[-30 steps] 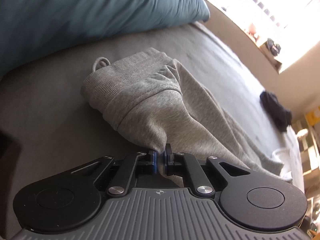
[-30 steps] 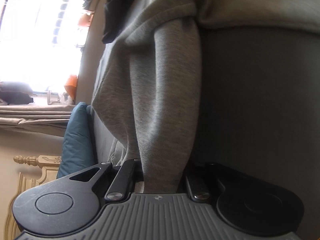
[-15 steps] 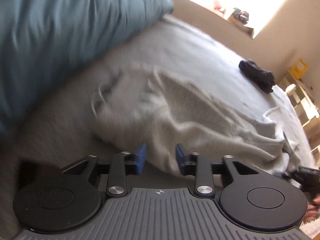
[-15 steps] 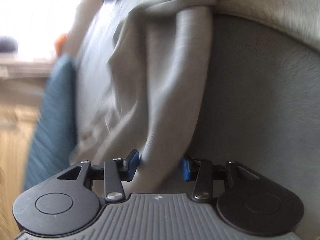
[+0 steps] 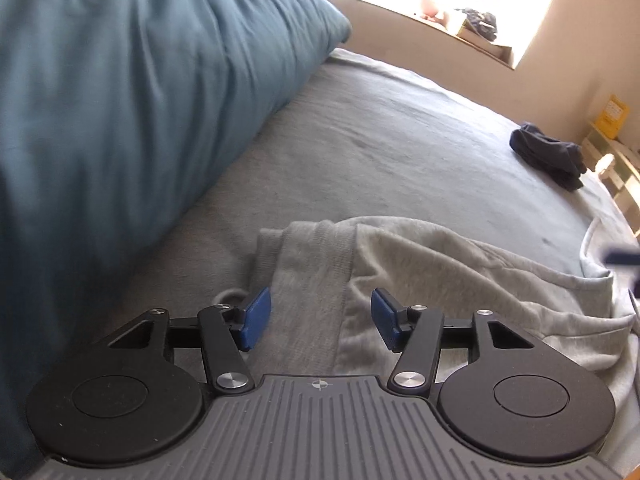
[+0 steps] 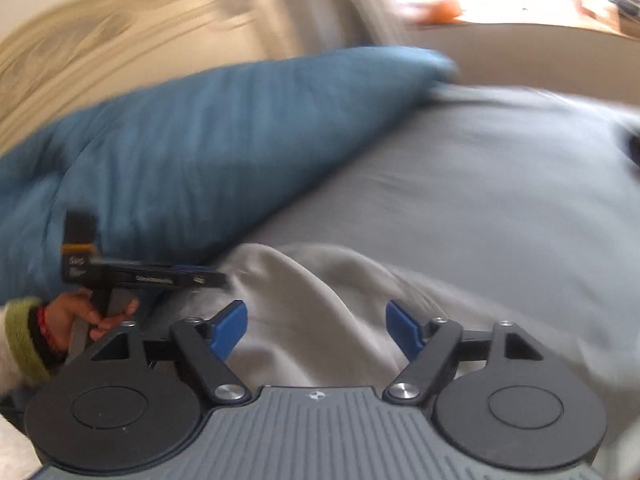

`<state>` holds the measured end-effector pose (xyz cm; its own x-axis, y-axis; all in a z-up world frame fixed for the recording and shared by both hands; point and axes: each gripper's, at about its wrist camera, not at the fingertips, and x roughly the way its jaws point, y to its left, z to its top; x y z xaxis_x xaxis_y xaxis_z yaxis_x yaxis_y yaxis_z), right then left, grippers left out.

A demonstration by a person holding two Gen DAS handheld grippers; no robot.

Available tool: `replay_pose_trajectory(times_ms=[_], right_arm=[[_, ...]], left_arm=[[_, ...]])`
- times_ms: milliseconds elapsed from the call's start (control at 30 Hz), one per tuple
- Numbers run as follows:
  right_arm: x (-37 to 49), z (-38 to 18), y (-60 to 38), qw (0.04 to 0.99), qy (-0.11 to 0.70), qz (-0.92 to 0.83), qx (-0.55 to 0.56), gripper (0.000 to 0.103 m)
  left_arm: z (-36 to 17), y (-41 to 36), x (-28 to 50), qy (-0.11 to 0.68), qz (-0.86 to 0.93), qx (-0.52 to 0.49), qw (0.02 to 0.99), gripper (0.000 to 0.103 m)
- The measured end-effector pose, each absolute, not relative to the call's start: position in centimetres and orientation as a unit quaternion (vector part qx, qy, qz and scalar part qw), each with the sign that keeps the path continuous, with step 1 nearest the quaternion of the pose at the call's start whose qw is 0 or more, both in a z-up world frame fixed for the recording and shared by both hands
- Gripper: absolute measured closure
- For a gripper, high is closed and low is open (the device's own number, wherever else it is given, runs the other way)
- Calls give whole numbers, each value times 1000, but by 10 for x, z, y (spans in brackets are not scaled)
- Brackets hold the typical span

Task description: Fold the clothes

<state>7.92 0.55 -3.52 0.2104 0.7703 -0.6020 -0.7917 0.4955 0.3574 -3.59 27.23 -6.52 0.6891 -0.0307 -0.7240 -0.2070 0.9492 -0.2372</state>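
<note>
Bed (image 5: 400,128): grey cover, blue pillow (image 5: 120,80) at head end. Grey sweatpants (image 5: 440,264) now lying loose on cover near pillow; second ago both grippers pinched them, cloth hung taut. Left gripper (image 5: 318,318): let go, jaws opening, blue pads clear of fabric, waistband below gap, pointing steeply down. Right gripper (image 6: 316,326): likewise let go, jaws opening wide, nothing pinched, view blurred. Left hand (image 6: 80,316), green cuff, grips handle. Dark garment (image 5: 548,154) far across bed.

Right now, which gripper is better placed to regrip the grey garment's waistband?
Left. The left gripper, jaws opening, straddles the ribbed waistband of the grey garment. The right gripper views a blurred mid-garment fold.
</note>
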Motion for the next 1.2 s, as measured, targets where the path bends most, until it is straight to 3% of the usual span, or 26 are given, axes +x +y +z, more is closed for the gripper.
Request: replay_pose_trajectory(times_ms=[67,167,500,533,567,600,633,700,900,1067,1200], right_arm=[[105,-40,39,757,379,531,-27,14],[143,-57,77,734,410,540,-33,15],[192,-140,191,621,504,588,-120,26],[189,-140,195,617,495,600,-120,33],[186,-139,196,607,498,609,-115,46],[183,-140,198,586,510,621,-110,82],[180,-142,199,566,519,631,-107,89],[166,-140,199,564,494,649,-132,92],[157,-115,193,540,464,700,-54,94],[153,-122,221,523,455,719,-37,94],[170,-132,216,552,486,676,-51,80]], left_arm=[[-70,273,-29,392,49,-158,905,48],[-78,277,-21,395,48,-172,901,48],[-95,285,-14,391,19,-184,902,51],[-95,283,-15,388,19,-181,904,54],[-94,279,-17,382,18,-171,908,57],[-93,275,-19,375,14,-162,913,63],[-92,271,-23,365,12,-154,918,67],[-89,268,-30,349,13,-147,925,70],[-63,269,-64,318,46,-157,934,71],[-67,272,-71,341,72,-152,925,68],[-85,292,-58,362,71,-225,902,56]])
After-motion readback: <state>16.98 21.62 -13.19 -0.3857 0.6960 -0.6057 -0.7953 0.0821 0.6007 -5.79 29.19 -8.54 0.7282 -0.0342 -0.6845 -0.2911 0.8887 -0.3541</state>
